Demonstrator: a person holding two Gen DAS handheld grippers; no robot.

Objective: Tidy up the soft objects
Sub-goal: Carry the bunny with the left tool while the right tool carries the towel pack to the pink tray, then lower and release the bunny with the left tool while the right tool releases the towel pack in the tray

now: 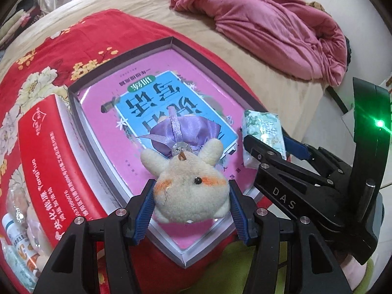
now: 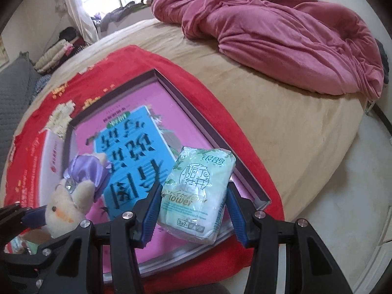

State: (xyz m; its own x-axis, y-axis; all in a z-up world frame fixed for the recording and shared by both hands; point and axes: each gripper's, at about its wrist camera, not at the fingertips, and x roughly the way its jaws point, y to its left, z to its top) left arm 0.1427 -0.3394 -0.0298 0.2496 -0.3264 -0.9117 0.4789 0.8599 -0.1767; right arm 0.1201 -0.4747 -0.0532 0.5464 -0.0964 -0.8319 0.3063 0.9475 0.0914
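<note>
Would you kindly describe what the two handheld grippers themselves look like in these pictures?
Both are matte black plastic frames with silver screw heads. The left gripper has two fingers faced with ribbed blue pads; the right gripper has the same blue-padded fingers. Seen from the left wrist view, the right one carries white "DAS" lettering and a glowing green light on its black housing. No cables, hands or sleeves show.

Black fingers (image 1: pixel 140 210) with ribbed blue pads, silver screws ("DAS" lettering).

I'm seeing open pink floor inside the shallow dark-rimmed box (image 1: pixel 73 93); the red printed carton (image 1: pixel 44 161) is crowding its left wall.
</note>
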